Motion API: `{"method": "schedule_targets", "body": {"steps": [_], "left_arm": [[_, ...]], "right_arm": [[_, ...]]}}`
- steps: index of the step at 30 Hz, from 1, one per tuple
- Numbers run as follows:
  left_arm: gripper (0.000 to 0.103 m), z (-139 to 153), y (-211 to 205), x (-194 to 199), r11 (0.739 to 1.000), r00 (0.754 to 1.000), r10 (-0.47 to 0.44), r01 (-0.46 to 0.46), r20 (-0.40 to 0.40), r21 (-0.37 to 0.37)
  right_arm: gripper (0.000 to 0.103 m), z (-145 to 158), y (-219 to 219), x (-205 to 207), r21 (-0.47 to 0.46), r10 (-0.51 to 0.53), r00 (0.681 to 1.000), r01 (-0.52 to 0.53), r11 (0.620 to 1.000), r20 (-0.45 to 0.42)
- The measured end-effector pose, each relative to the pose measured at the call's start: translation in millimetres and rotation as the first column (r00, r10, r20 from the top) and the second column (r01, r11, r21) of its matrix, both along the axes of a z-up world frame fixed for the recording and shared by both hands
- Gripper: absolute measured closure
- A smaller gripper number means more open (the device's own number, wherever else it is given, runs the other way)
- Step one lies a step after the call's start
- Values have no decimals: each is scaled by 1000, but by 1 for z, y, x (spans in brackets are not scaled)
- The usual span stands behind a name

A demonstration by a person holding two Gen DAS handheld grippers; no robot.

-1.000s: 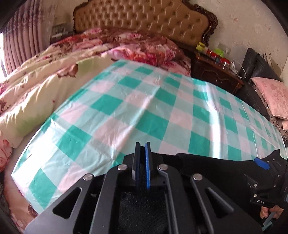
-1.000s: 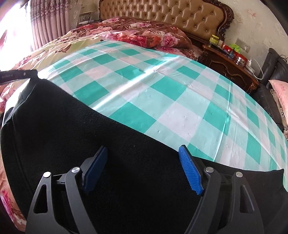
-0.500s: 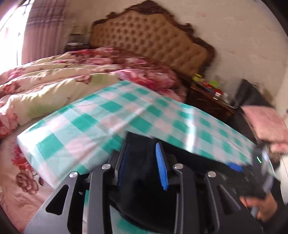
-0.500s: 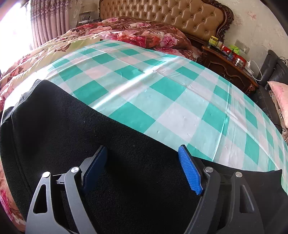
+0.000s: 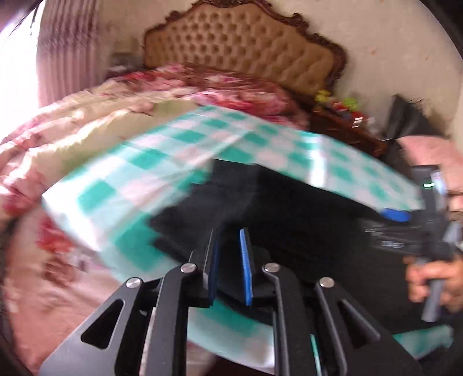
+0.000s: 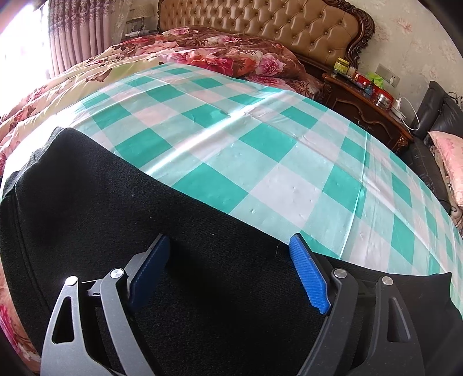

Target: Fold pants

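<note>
Now the left gripper point(image 5: 230, 263) is closing, its blue pads narrow, with black fabric of the pants point(image 6: 121, 231) between them; if they already press it, I cannot tell. The right gripper point(image 6: 228, 272) is opening wide, and the pants lie flat under and ahead of it on the checkered cloth point(image 6: 260, 150).

Pants point(image 6: 144, 231) on tablecloth point(image 6: 289, 162), before headboard point(image 6: 275, 26)
</note>
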State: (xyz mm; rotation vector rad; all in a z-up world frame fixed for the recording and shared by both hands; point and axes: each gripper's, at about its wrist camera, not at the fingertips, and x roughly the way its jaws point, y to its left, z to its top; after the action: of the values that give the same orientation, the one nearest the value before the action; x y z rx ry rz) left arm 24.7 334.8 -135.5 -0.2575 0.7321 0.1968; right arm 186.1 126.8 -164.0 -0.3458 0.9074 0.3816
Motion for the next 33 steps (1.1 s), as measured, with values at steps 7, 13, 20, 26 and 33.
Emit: {"method": "schedule_targets", "body": {"steps": [7, 13, 20, 26, 33], "left_arm": [[98, -32, -15, 10, 1000, 994, 10, -10, -113, -4], [101, -28, -3, 5, 999, 994, 43, -46, -103, -22], [101, -22, 11, 1, 991, 989, 124, -128, -84, -49], [47, 3, 11, -4, 967, 964, 254, -255, -73, 5], [42, -17, 13, 20, 941, 917, 337, -332, -215, 59]], "right_arm": [[24, 0, 0, 0, 2, 0, 1000, 0, 1000, -2], [23, 0, -1, 0, 2, 1, 1000, -1, 1000, -2], [22, 0, -1, 0, 2, 0, 1000, 0, 1000, -2], [20, 0, -1, 1, 1, -5, 1000, 5, 1000, -2], [15, 0, 0, 1, -20, -14, 1000, 15, 1000, 12]]}}
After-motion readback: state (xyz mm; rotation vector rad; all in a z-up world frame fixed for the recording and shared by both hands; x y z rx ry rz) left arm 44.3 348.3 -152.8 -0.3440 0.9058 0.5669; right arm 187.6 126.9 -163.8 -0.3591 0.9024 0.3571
